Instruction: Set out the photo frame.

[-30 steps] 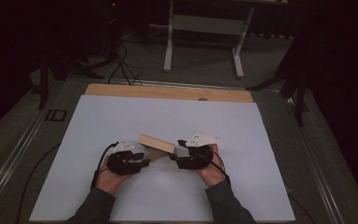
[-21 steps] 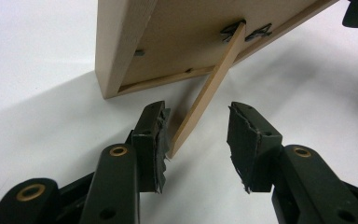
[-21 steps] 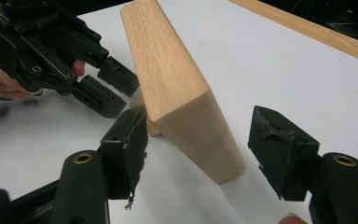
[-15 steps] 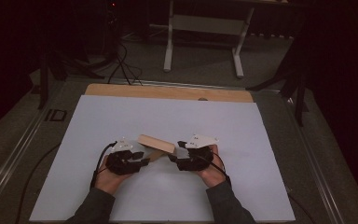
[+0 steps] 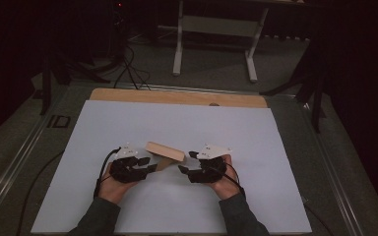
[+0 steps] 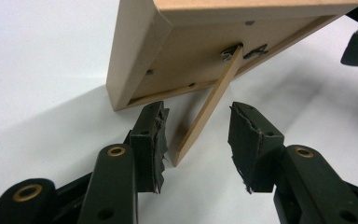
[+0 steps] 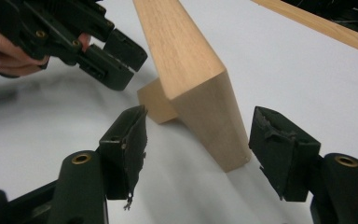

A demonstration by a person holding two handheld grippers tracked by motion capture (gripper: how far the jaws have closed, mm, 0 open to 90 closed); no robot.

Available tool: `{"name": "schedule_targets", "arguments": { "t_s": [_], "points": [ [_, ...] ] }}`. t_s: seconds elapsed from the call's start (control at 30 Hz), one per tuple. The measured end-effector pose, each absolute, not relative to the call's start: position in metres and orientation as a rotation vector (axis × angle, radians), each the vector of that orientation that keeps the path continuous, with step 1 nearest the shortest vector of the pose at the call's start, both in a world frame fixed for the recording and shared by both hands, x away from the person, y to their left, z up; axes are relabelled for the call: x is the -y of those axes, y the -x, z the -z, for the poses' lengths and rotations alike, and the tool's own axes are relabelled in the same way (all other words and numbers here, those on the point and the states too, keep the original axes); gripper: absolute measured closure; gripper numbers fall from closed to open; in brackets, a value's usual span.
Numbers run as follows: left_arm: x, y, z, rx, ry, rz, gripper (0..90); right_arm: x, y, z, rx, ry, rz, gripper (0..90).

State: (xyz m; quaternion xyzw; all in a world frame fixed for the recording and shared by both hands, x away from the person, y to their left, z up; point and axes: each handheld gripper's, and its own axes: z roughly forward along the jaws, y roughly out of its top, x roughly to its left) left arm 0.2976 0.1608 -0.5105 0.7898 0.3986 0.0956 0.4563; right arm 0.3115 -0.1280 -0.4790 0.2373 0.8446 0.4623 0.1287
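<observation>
Both grippers, left point(image 5: 152, 167) and right point(image 5: 186, 162), gape empty beside the wooden frame point(image 5: 165, 151) on the white tabletop point(image 5: 275, 147); the left gripper view reveals its prop stick point(image 6: 205, 112).

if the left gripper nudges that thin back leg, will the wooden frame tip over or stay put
The wooden frame would probably tip: it stands tilted on one edge, propped by a single thin leg between the open left gripper jaws. It looks stiff and fairly light, so it should slide easily on the smooth white table. The leg's thinness suggests it could snap under side force.
</observation>
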Motion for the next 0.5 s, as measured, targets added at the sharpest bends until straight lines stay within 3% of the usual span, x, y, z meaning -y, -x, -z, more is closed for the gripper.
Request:
{"name": "schedule_targets", "arguments": {
  "t_s": [0.5],
  "points": [
    [-0.163, -0.293, 0.497, -0.966, -1.909, -0.298, 60.2, 0.145, -0.316, 0.484, -2.507, -0.688, -1.309, 43.1]
  ]
}}
